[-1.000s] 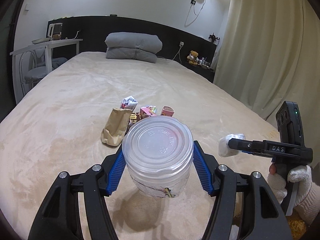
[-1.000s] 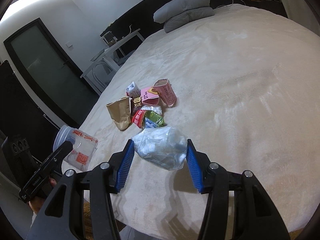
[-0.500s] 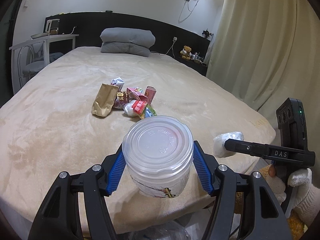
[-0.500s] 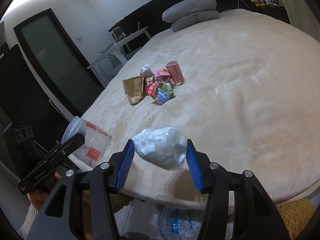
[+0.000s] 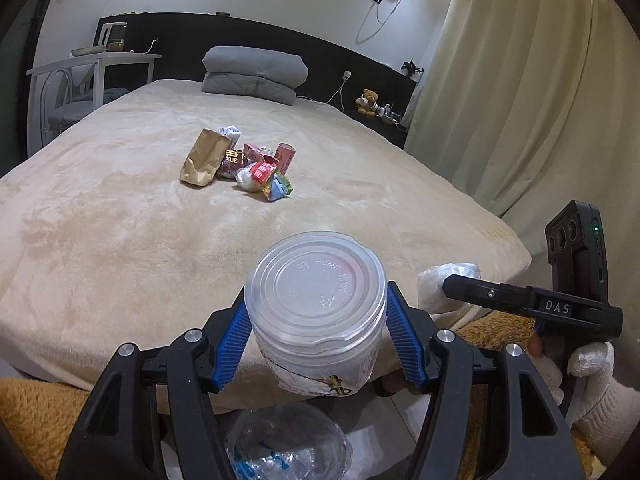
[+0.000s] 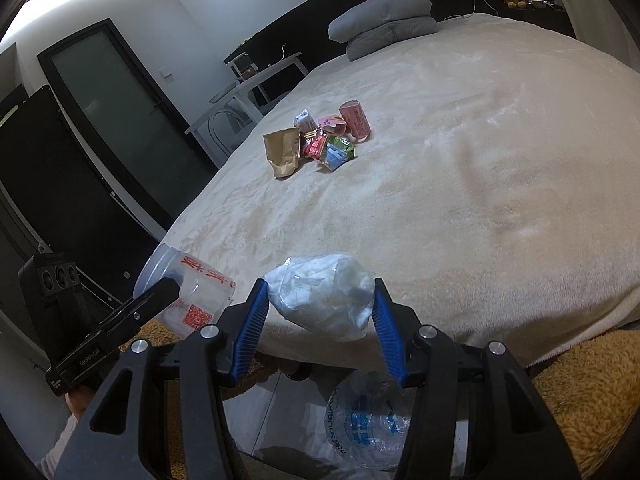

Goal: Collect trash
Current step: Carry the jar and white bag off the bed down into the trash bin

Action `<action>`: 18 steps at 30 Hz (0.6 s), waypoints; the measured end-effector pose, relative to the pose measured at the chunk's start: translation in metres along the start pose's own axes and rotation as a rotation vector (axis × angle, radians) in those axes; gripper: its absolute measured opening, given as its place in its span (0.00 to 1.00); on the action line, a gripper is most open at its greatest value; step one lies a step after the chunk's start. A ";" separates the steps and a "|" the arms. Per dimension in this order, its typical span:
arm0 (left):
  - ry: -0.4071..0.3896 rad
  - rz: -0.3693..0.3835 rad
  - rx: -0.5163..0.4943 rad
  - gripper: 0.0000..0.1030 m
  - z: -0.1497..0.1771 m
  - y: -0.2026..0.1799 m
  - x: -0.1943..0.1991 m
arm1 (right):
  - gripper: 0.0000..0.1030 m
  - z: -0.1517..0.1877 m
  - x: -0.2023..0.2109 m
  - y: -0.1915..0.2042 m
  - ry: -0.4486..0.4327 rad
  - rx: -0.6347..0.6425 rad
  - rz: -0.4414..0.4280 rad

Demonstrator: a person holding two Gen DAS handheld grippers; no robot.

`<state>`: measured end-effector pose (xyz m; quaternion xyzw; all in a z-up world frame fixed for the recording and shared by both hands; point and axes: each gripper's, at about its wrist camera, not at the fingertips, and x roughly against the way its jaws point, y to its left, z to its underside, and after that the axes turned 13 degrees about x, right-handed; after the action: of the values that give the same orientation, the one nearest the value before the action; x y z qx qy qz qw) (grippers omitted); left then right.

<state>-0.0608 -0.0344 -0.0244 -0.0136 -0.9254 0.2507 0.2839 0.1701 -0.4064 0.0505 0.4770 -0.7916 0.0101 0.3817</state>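
Two hand-held grippers, both loaded. Left hand-held gripper [image 5: 318, 342] tilted down past the near edge of the bed [image 5: 120, 220], blue pads partly closed and clamped on one lidded clear plastic tub [image 5: 316, 316], lid facing the camera, print on its lower side cut off. Right hand-held gripper [image 6: 320, 316] also tilted down at the bed's near edge, pads partly closed and pinching one crumpled white plastic wad [image 6: 322, 294]. One gloved hand [image 5: 592, 384] on the right grip, mostly cut off. Below, on the floor, one clear bag [image 6: 368, 424] with blue print, half hidden by the gripper frames. Mid-bed, one trash pile [image 5: 240, 160]: one brown paper bag, one pink cup, several wrappers, count unclear. Far: two stacked grey pillows [image 5: 256, 74], one teddy bear [image 5: 366, 100].
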 end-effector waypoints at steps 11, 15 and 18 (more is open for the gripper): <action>0.114 -0.014 0.061 0.60 0.040 0.000 -0.007 | 0.50 0.033 -0.018 0.003 0.146 -0.016 -0.020; 0.191 -0.042 0.092 0.60 0.053 0.004 -0.023 | 0.50 0.044 -0.030 0.000 0.216 -0.022 -0.011; 0.237 -0.059 0.090 0.60 0.059 0.006 -0.034 | 0.51 0.051 -0.042 -0.007 0.278 -0.053 -0.002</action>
<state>-0.0642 -0.0621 -0.0867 -0.0032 -0.8733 0.2802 0.3986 0.1560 -0.3987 -0.0135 0.4616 -0.7307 0.0546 0.5001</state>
